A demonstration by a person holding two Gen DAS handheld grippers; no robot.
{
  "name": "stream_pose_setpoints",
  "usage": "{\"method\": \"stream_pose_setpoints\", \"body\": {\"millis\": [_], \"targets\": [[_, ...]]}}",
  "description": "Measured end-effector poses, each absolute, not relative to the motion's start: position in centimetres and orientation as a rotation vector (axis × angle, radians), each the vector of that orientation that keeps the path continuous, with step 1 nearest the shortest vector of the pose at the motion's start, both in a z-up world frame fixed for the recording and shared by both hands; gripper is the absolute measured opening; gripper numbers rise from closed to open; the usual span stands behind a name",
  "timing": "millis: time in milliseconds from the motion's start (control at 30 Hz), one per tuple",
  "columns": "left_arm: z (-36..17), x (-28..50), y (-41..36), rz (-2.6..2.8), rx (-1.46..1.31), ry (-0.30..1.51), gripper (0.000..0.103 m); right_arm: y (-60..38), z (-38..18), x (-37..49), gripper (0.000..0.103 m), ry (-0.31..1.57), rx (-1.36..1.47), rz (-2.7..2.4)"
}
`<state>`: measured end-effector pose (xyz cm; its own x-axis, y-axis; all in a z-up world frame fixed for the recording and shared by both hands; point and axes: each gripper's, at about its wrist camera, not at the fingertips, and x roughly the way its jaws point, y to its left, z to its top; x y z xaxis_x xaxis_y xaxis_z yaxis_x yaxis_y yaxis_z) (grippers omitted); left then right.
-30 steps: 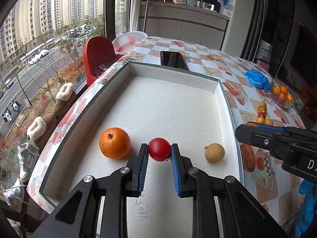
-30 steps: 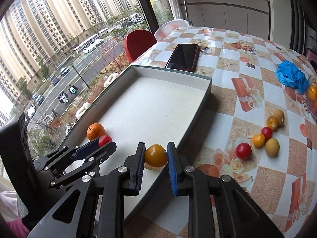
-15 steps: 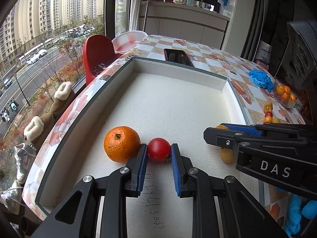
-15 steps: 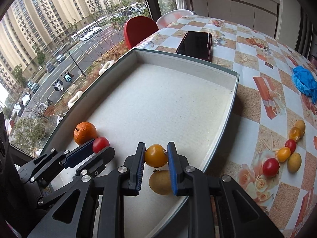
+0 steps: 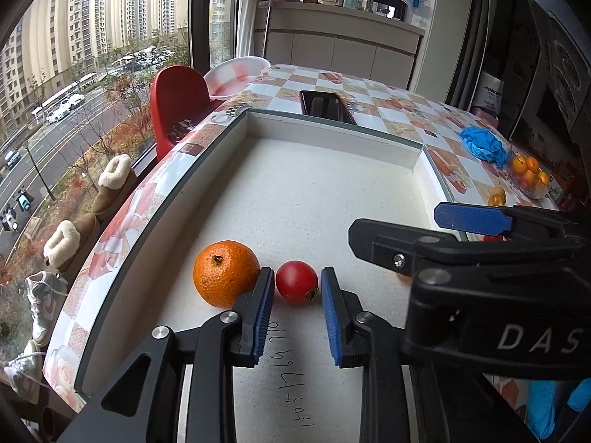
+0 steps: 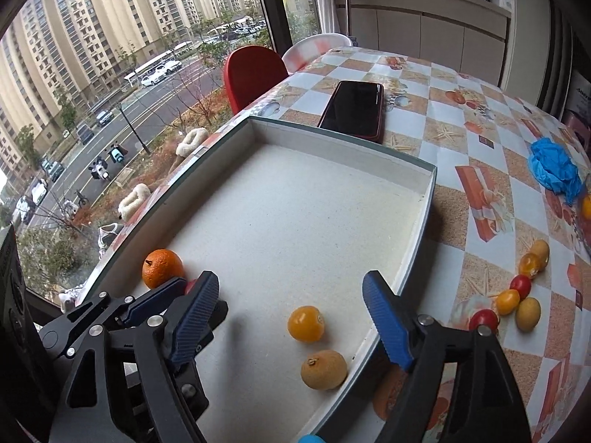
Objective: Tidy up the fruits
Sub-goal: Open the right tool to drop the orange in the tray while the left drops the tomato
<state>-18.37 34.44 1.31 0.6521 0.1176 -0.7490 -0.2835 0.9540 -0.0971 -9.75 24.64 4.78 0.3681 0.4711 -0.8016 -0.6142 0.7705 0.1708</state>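
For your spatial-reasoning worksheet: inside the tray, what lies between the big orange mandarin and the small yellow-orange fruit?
The red tomato, sitting between the opening left gripper's pads beside the mandarin; the right wrist view shows the yellow-orange fruit.

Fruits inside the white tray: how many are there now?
4. The orange by the left wall, the red tomato beside it, the yellow tomato, and the tan fruit at the right wall. Grippers may hide others.

High-rise home: dining table (image 6: 461, 140), kitchen counter (image 5: 343, 29), tower blocks outside.

Checkered table (image 6: 454, 110), white tray (image 6: 424, 217), phone (image 6: 354, 109), loose small fruits (image 6: 517, 299)
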Motion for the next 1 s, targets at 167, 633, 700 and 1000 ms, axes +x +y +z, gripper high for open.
{"method": "stream_pose_setpoints", "body": {"millis": [167, 633, 700, 1000], "targets": [[3.0, -19.9, 33.9, 0.312, -0.171, 0.701, 0.102, 21.4, 5.4, -8.9, 0.097, 0.943, -0.156, 0.643], [4.8, -18.0, 29.8, 0.249, -0.116, 0.764, 0.102, 8.9, 4.7, -6.3, 0.103, 0.982, 0.031, 0.426], [5.0, -17.6, 28.7, 0.230, -0.107, 0.770, 0.102, 7.1, 4.3, -6.1, 0.103, 0.986, 0.043, 0.382], [5.6, -16.0, 23.2, 0.131, -0.035, 0.795, 0.102, 1.6, 2.0, -5.6, 0.103, 1.038, 0.044, 0.255]]}}
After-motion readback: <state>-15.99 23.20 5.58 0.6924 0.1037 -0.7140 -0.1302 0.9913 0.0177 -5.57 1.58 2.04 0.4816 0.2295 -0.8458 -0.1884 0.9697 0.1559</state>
